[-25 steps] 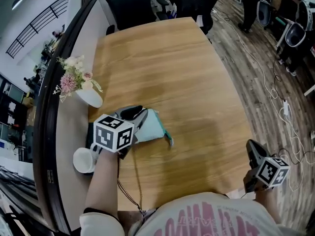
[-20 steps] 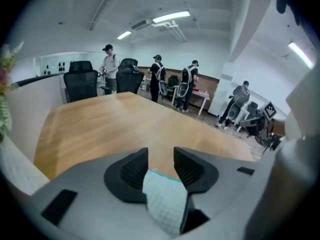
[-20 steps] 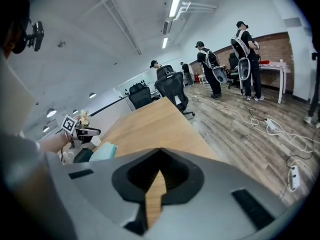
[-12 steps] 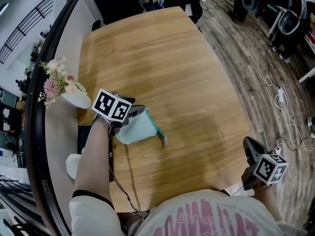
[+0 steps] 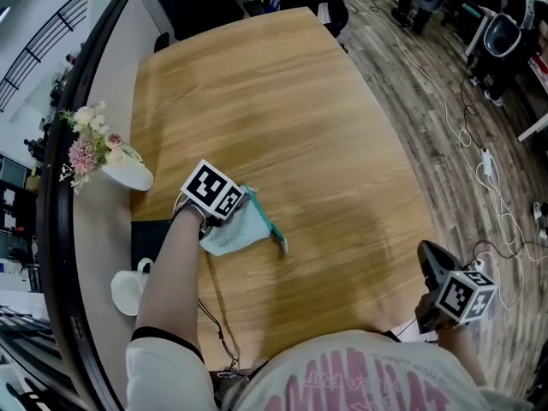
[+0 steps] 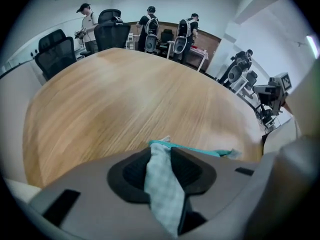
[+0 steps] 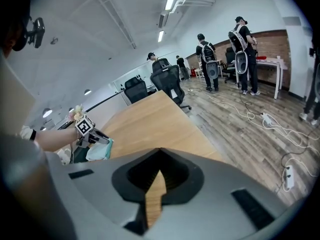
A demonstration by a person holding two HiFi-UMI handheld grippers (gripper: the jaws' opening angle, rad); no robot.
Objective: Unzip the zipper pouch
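Looks barely begun. Closing the left gripper (image 6: 161, 170) onto fabric of the zipper pouch (image 5: 233, 236), at the table's (image 5: 282, 101) near left. Holding the right gripper (image 7: 159, 178) pressed together, empty, beyond the near right edge. Left to do: pulling the teal zipper (image 6: 200, 150), seemingly unopened.

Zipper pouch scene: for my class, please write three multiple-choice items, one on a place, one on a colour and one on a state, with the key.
1. Where is the zipper pouch?
A. on the floor
B. on the wooden table
C. on a chair

2. What colour is the pouch's fabric?
A. red
B. black
C. pale green

3. How is the right gripper?
A. shut and empty
B. shut on the pouch
C. wide open

Key:
1. B: the head view shows it on the tabletop, its fabric between the closing jaws of the left gripper.
2. C: the cloth shows pale green in the left gripper view.
3. A: its jaws meet with nothing between them.
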